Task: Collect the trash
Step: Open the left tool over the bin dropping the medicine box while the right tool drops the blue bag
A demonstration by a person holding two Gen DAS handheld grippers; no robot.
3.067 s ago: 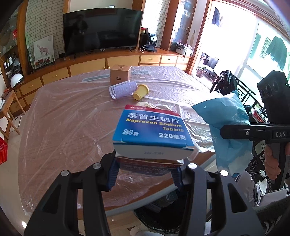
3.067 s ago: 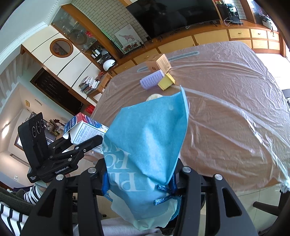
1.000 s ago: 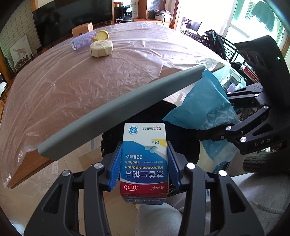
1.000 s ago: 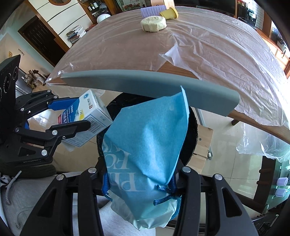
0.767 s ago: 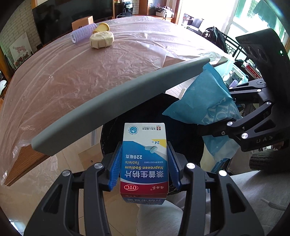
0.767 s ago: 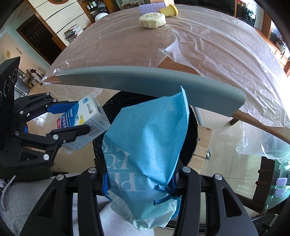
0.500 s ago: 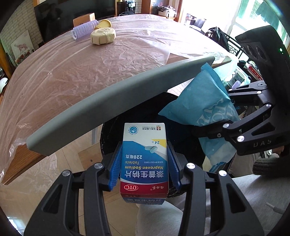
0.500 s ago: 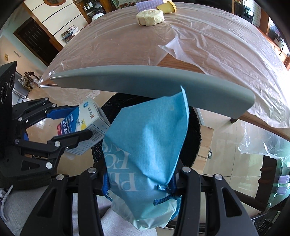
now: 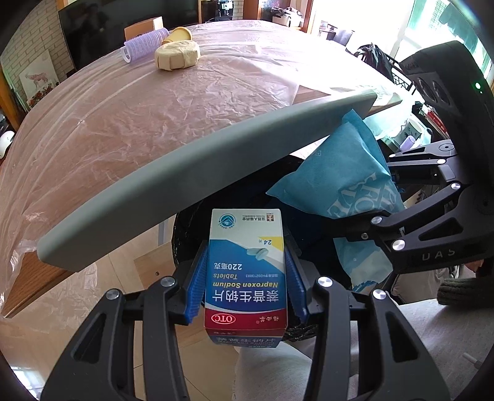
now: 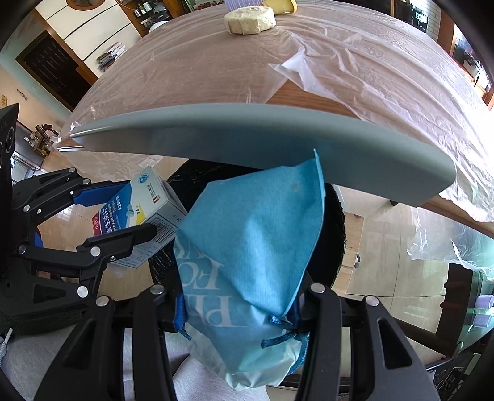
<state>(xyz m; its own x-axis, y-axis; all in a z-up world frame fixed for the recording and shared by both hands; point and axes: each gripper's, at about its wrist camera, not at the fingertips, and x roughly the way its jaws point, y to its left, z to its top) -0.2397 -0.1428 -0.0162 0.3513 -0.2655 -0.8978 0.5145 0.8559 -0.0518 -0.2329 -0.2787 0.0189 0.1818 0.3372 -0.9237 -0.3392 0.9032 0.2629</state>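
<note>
My left gripper (image 9: pixel 245 277) is shut on a blue and white medicine box (image 9: pixel 247 262), held upright over the black trash bin (image 9: pixel 188 228) below the table's edge. In the right wrist view the same box (image 10: pixel 136 212) shows at the left, between the left gripper's fingers (image 10: pixel 123 237). My right gripper (image 10: pixel 239 308) is shut on a crumpled blue packet (image 10: pixel 253 246), which hangs over the bin's dark mouth (image 10: pixel 333 234). From the left wrist view the packet (image 9: pixel 345 172) sits just right of the box, clamped in the right gripper (image 9: pixel 370 197).
The table (image 9: pixel 185 166) has a grey rim and a plastic sheet over it. At its far side lie a beige round lump (image 9: pixel 177 55), a lilac hair roller (image 9: pixel 142 43), a yellow cup (image 9: pixel 179 32) and a cardboard box (image 9: pixel 143 26). A person's grey-clad legs are below.
The right gripper has sunk a little with the blue packet, which now sits closer to the medicine box. The left gripper has hardly moved. Both grips are unchanged.
</note>
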